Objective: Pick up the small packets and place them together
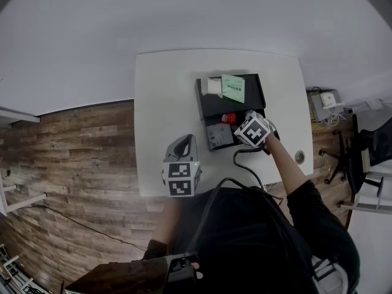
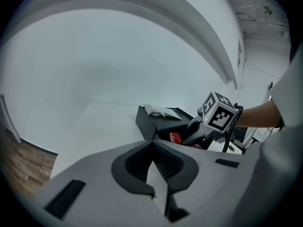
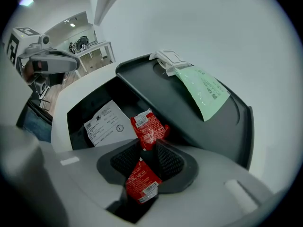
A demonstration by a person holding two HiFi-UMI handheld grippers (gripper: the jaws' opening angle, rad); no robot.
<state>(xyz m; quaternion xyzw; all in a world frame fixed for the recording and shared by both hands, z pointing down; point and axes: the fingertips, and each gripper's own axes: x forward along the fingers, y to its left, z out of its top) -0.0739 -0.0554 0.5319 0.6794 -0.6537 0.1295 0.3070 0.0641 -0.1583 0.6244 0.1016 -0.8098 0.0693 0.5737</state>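
**Packet gripped, gathering spot next**

We judge the step in hand to be the carry. The right gripper (image 3: 147, 145) has its jaws closed partway onto a red packet (image 3: 149, 126), pinching it across the middle. One crinkled end pokes out past the fingertips and the other trails back between the fingers. Whether this is one long sachet or two joined ones we cannot tell. It hangs over the open black box (image 3: 78, 110), just beside the near edge of the flat black tray (image 3: 227, 126). A printed white slip (image 3: 106, 123) lies on the box floor below. The left gripper (image 2: 152, 148) is well apart, by the near edge of the white table (image 1: 165, 90), its tips together with nothing between them.

As we read it, the next move is to carry the red packet across the tray to its far end. There a green packet (image 3: 203, 91) and a small white packet (image 3: 168, 58) lie touching. We would lower it just beside them and only then let the jaws part.

The red packet looks like thin glossy foil, wrinkled, with a barcode patch at each end, and is probably light and slippery against the ribbed pads. The green one is flat, matte and rectangular. The white one is smaller and looks folded. The tray is smooth dark plastic with a raised, rounded rim, and the box has straight walls.
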